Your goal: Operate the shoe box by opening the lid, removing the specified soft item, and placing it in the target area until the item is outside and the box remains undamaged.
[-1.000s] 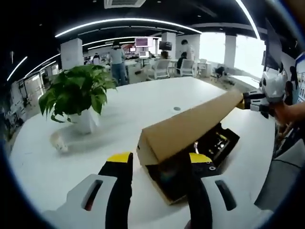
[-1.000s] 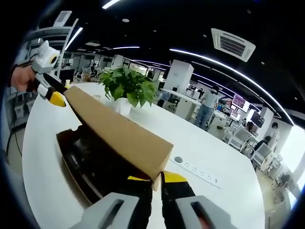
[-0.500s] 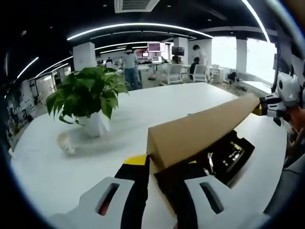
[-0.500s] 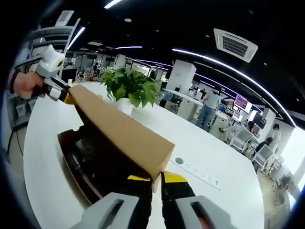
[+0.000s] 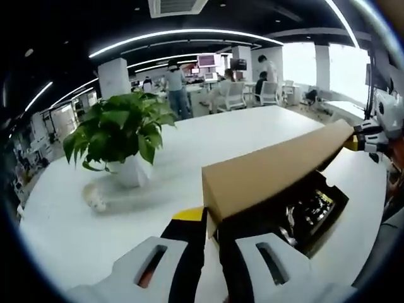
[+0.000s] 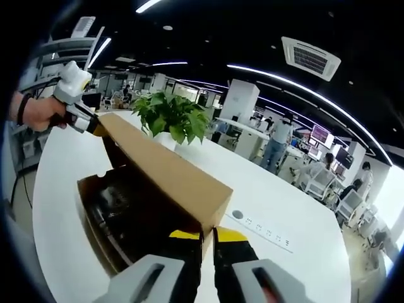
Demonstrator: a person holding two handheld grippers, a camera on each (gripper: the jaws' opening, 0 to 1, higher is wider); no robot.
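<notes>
A brown cardboard shoe box lid is lifted at a slant over the open box, held at both ends. My left gripper is shut on the lid's near corner in the left gripper view. My right gripper is shut on the opposite corner of the lid. Dark contents lie inside the box; what they are I cannot tell. The right gripper also shows at the lid's far end, and the left gripper, in a hand, at the far end in the right gripper view.
The box rests on a large white table. A potted green plant stands beside it, with a small pale object at its foot. A round socket and power strip sit in the tabletop. People and office chairs are far behind.
My left gripper's jaws, open beside the lid's corner a second ago, have closed on it. The lid's left end has risen a little. The right gripper keeps its grip.
</notes>
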